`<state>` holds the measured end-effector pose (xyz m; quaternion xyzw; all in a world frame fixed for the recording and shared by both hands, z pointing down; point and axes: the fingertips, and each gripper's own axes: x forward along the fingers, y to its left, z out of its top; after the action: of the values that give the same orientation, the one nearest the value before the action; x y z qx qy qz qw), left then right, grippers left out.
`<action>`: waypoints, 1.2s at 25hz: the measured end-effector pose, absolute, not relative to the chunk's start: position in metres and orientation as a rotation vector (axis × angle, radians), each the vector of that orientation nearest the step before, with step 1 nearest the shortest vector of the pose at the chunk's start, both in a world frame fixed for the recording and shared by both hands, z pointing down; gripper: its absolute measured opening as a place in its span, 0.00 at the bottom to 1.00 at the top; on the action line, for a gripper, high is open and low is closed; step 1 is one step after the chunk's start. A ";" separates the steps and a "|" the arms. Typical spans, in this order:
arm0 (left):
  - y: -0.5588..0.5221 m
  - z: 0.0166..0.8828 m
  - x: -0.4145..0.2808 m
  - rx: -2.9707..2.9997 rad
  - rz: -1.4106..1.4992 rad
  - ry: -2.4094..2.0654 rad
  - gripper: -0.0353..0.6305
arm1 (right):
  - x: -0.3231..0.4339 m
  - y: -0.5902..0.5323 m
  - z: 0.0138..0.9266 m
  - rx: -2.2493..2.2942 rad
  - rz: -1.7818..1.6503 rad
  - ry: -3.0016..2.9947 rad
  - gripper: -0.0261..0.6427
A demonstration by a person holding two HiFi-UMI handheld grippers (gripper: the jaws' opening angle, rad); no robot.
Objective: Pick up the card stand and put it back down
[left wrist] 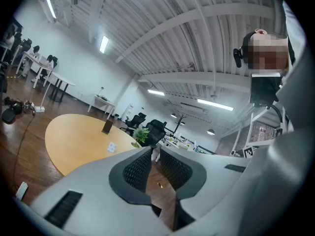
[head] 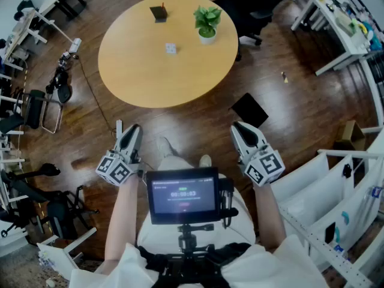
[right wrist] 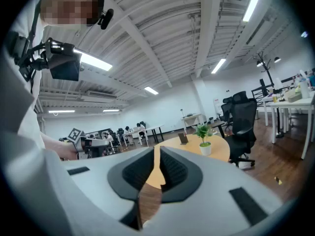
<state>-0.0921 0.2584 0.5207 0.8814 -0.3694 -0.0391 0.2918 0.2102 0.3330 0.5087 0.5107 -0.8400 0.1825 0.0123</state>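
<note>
The dark card stand (head: 159, 12) stands upright on the far side of the round wooden table (head: 138, 77), well away from both grippers. It also shows small in the left gripper view as the card stand (left wrist: 107, 127) and in the right gripper view as the card stand (right wrist: 183, 138). My left gripper (head: 126, 131) and right gripper (head: 240, 129) hover over the floor in front of the table's near edge, pointing toward it. The left gripper (left wrist: 155, 150) and the right gripper (right wrist: 156, 149) each show only a thin slit between the pads, with nothing held.
A potted plant (head: 207, 23) and a small white card (head: 171, 48) also sit on the table. A black office chair (head: 252, 11) stands behind it, and a flat black object (head: 249, 110) lies on the floor. White desks (head: 336, 23) are on the right, camera gear (head: 60, 80) on the left.
</note>
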 end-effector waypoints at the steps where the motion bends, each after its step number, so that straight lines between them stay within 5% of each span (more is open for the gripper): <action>1: 0.254 0.521 -0.095 2.348 -0.107 -0.982 0.13 | 0.206 0.328 0.508 1.595 0.567 -2.619 0.12; 30: 0.065 0.550 -0.175 2.389 -0.050 -0.676 0.13 | 0.087 0.177 0.507 1.775 0.546 -2.442 0.12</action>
<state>-0.1748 0.0645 0.5503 0.9104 -0.2577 -0.0191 0.3231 0.0871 0.1773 0.5067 0.5780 -0.7955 0.1780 0.0367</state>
